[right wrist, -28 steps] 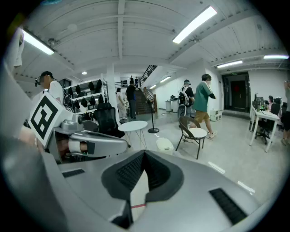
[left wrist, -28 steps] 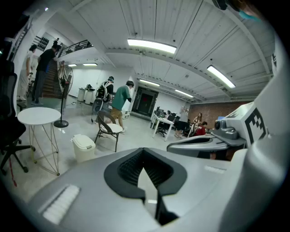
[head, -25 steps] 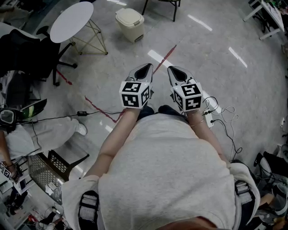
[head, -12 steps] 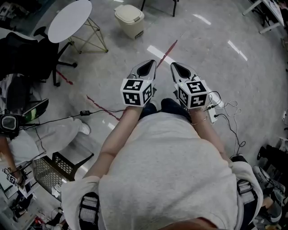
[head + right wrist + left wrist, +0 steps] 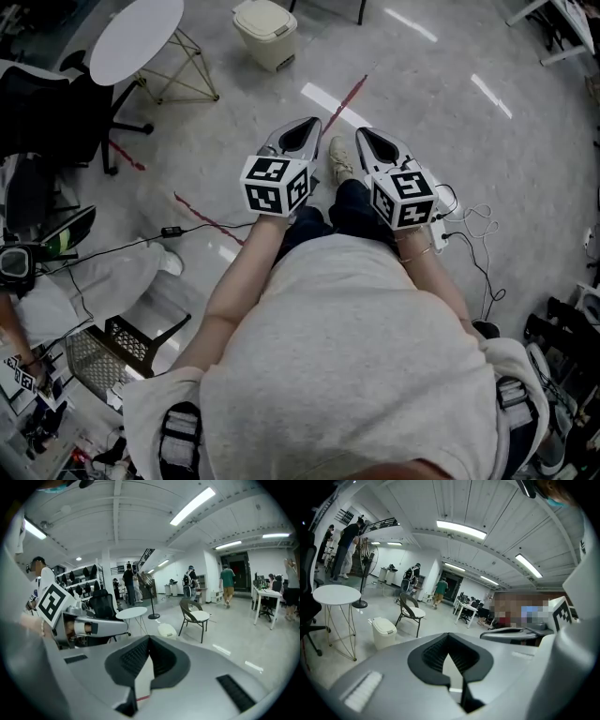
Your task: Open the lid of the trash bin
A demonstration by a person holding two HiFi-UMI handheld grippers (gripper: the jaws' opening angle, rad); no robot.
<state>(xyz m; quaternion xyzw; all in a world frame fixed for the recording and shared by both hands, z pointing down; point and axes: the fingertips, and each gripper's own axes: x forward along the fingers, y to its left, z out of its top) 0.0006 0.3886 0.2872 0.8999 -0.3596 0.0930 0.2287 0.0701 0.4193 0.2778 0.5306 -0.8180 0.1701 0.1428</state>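
Observation:
The cream trash bin (image 5: 265,33) stands on the floor at the top of the head view, its lid down. It also shows in the left gripper view as the bin (image 5: 384,631) and in the right gripper view as the bin (image 5: 167,630), partly behind my jaws. My left gripper (image 5: 298,134) and right gripper (image 5: 367,142) are held side by side at waist height, well short of the bin. Both are shut with nothing in them. The left gripper (image 5: 449,634) and right gripper (image 5: 149,638) point toward the bin.
A round white table (image 5: 136,42) on thin legs stands left of the bin, with a black office chair (image 5: 47,103) beside it. A folding chair (image 5: 411,613) is behind the bin. Red tape (image 5: 342,98) crosses the floor. Cables and a power strip (image 5: 441,234) lie at the right.
The bin and table have slid toward the top edge of the head view. A shoe has stepped into view between the grippers. Both grippers keep their pose.

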